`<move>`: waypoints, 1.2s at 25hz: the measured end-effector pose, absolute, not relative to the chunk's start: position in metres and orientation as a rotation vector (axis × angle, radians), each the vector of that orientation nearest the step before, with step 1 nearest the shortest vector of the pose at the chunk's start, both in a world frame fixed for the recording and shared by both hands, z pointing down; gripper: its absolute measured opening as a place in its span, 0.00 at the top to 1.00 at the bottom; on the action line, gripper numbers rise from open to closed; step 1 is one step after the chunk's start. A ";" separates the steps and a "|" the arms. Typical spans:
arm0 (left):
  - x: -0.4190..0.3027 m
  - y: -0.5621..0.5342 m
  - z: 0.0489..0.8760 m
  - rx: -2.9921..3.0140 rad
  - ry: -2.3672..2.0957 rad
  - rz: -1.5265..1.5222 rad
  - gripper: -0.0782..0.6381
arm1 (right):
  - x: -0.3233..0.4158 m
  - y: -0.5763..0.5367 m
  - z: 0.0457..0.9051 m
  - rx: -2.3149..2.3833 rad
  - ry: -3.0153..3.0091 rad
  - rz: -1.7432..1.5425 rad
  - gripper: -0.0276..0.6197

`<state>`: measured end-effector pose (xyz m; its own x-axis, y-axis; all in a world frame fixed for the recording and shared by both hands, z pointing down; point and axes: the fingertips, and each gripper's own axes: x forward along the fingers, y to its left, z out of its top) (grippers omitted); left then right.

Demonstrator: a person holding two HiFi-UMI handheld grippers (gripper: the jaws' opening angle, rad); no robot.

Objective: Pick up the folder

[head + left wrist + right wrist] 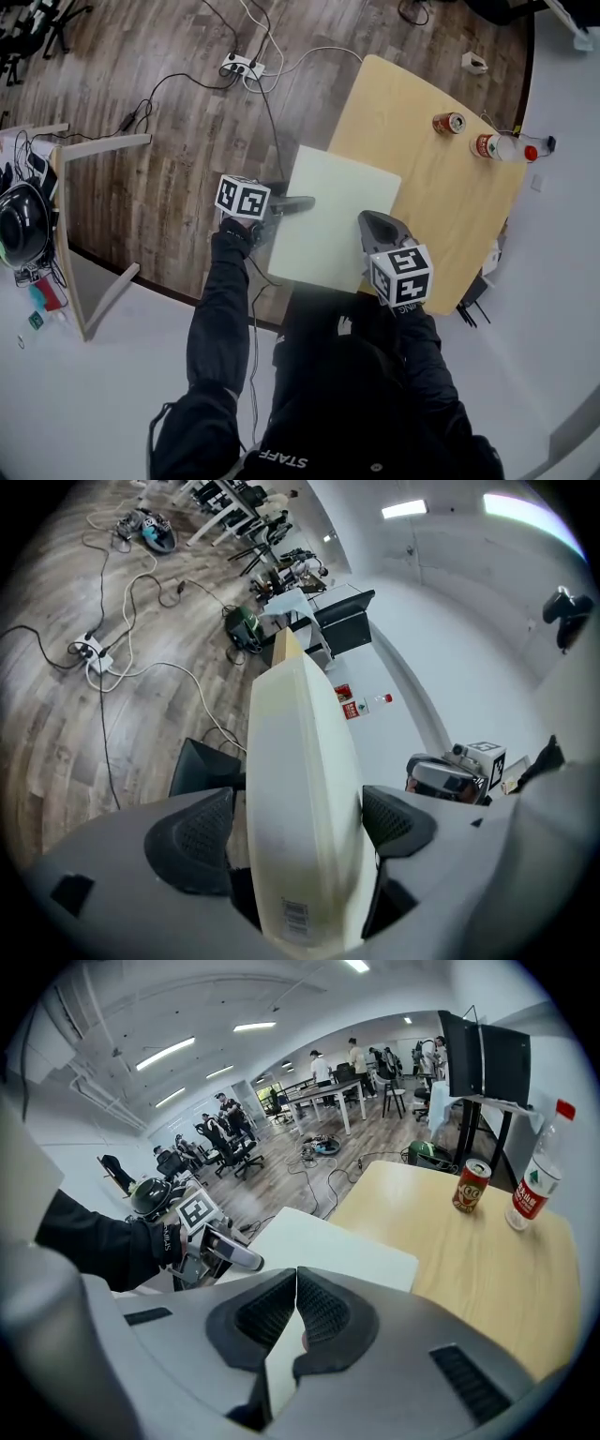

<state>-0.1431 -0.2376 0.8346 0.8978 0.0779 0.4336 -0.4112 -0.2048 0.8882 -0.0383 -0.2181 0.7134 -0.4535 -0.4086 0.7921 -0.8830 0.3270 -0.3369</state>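
Clamping the near edge of the pale folder [333, 216], the right tool [296, 1274] holds it over the near corner of the desk [450, 206], partly out above the wooden floor [169, 112], while the left tool [298, 202] stands with jaws apart around the folder's left edge, one pad clear of it.

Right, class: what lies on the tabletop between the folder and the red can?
Only bare tabletop between folder and can: right gripper view.

light wooden table [441, 211], red drink can [449, 123] and water bottle [499, 147] upright, side by side
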 end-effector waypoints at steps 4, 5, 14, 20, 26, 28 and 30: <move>-0.135 -0.232 0.837 1.698 -0.186 0.420 0.33 | -0.033 -0.215 0.717 1.133 -1.992 1.056 0.92; -0.132 -0.229 0.838 1.702 -0.170 0.421 0.33 | -0.031 -0.215 0.718 1.135 -1.989 1.063 0.92; -0.134 -0.226 0.827 1.712 -0.203 0.365 0.35 | -0.028 -0.213 0.712 1.150 -1.991 1.077 0.92; -0.151 -0.237 0.795 1.769 -0.384 0.303 0.39 | -0.025 -0.213 0.698 1.161 -2.017 1.074 0.92; -0.155 -0.233 0.755 1.831 -0.499 0.324 0.41 | -0.034 -0.215 0.668 1.163 -2.082 1.029 0.92; -0.154 -0.233 0.739 1.859 -0.549 0.323 0.41 | -0.035 -0.215 0.659 1.162 -2.103 1.017 0.92; -0.156 -0.234 0.724 1.880 -0.610 0.319 0.42 | -0.035 -0.213 0.649 1.163 -2.123 1.010 0.92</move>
<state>-0.1556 -0.2344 0.7241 0.8326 -0.2608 0.4886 -0.5501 -0.2863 0.7845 -0.0353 -0.2128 0.6494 -0.5012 -0.4799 0.7201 -0.8614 0.3559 -0.3624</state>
